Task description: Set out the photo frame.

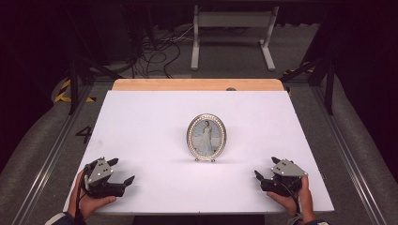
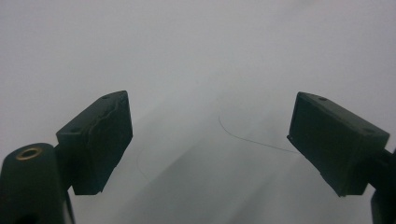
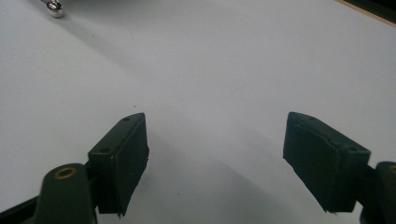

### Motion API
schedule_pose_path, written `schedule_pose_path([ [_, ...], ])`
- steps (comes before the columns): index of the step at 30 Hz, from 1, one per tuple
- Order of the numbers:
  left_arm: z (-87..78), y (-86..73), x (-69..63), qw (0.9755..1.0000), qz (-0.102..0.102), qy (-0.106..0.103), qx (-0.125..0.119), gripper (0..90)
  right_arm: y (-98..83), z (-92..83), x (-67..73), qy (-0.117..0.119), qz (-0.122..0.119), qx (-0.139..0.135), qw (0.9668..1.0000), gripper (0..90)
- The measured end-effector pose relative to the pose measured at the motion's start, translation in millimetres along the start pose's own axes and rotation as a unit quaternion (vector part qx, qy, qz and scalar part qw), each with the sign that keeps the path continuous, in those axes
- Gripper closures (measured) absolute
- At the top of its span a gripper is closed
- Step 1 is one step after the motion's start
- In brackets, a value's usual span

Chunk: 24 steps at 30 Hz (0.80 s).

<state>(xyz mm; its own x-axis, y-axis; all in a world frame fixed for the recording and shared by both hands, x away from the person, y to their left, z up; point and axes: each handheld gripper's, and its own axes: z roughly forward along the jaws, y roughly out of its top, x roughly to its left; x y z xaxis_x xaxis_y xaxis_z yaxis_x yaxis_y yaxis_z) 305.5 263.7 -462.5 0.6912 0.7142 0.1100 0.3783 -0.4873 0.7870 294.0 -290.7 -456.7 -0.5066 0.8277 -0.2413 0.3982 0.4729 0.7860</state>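
An oval silver picture frame [image 1: 206, 138] with a photo of a figure in a white dress stands upright on small ball feet in the middle of the white table top [image 1: 155, 117]. My left gripper [image 1: 121, 171] rests near the front left corner, jaws wide apart and nothing between them [image 2: 210, 144]. My right gripper [image 1: 266, 167] sits near the front right corner, also open and holding nothing [image 3: 215, 154]. Both are well apart from the frame. One shiny ball foot [image 3: 55, 8] of the frame peeks in at the top left of the right gripper view.
The white sheet covers a wooden table whose bare edge [image 1: 197, 84] shows at the back. Beyond it are a white metal stand [image 1: 232, 33] and loose cables [image 1: 155, 51] on the floor. A thin hair or thread [image 2: 247, 137] lies on the sheet.
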Motion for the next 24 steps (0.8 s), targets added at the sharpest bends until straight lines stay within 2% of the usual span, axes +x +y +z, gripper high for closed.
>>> schedule_pose_path([
  [3,0.1,-0.9,-0.4,1.0,0.006,0.001,0.007,14.0,1.0,0.5,1.0,-0.001,-0.002,0.0,1.0,22.2],
  [6,-1.1,-0.3,-0.8,1.0,0.006,0.003,0.001,14.0,1.5,0.1,1.8,-0.001,-0.002,-0.001,1.0,22.0],
  [24,-1.7,0.0,-0.9,1.0,-0.003,0.007,-0.003,14.1,1.5,1.1,2.6,0.0,0.003,-0.003,1.0,21.3],
])
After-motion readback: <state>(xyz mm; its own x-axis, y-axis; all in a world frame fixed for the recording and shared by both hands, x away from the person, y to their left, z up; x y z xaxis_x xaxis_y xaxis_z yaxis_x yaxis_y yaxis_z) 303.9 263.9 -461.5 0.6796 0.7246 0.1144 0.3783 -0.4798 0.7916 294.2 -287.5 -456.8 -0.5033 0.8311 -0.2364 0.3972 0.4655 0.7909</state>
